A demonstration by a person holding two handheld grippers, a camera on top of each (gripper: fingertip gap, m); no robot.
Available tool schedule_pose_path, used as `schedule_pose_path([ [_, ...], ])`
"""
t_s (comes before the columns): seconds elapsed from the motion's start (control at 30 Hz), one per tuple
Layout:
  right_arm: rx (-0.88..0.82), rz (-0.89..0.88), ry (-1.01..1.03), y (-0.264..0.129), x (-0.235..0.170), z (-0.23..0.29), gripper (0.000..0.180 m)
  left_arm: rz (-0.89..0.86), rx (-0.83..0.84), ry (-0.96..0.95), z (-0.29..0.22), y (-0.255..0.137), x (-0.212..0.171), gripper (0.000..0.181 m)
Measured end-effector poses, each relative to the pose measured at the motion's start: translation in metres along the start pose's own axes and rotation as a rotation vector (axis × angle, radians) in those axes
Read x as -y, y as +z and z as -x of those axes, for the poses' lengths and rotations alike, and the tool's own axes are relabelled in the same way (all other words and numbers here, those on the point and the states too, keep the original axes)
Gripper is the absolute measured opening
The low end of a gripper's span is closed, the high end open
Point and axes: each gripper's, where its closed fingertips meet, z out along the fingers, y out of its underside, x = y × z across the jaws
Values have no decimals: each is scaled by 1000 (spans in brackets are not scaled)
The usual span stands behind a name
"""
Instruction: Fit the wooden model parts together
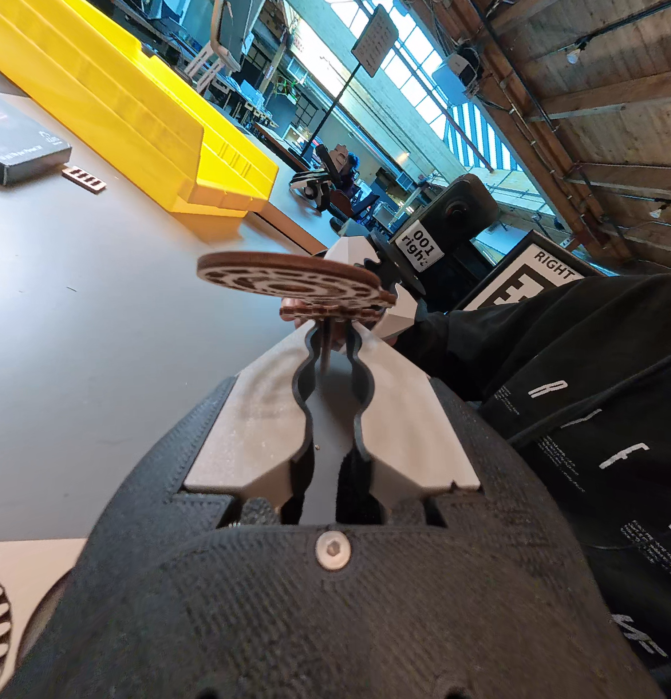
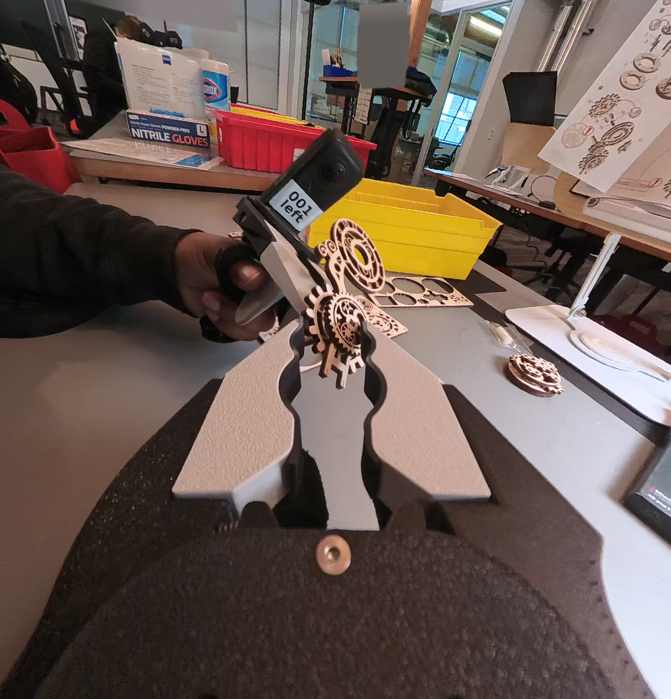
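In the right wrist view my right gripper point(image 2: 335, 334) is shut on a stack of pale wooden gears point(image 2: 339, 321), held above the grey table point(image 2: 99, 397). The gears sit on a flat ornate wooden plate whose ring point(image 2: 362, 257) sticks up behind them. My left gripper point(image 2: 288, 280) comes in from the left, and a hand holds it. In the left wrist view my left gripper point(image 1: 332, 334) is closed on a thin wooden edge under the ornate plate point(image 1: 288, 280). The right gripper point(image 1: 386, 302) sits just behind it.
A yellow bin point(image 2: 402, 234) stands at the back and also shows in the left wrist view point(image 1: 137, 113). Punched-out wooden sheets point(image 2: 424, 297), another gear assembly point(image 2: 534, 374), a small bag point(image 2: 504, 334) and a white stand point(image 2: 591, 340) with an instruction sheet point(image 2: 629, 94) lie to the right. A black box point(image 1: 20, 143) and a small wooden strip point(image 1: 84, 180) are nearby. My left and right fingertips are right by each other.
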Motion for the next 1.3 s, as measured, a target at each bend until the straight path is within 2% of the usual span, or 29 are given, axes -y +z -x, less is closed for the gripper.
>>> schedule_pose_path([
  [0.23,42,-21,17,0,2,6,27,40,9,61,-2,1,-5,3],
  [0.4,127,-28,170,-3,4,6,55,68,7,147,-7,-1,-5,3],
  [0.73,180,-46,249,-7,9,10,47,25,83,224,-2,-8,8,2],
  [0.97,208,-64,300,-8,12,11,49,29,105,264,-2,-8,9,2],
  [1.3,178,-65,256,-11,14,6,48,65,125,291,2,-8,4,2],
])
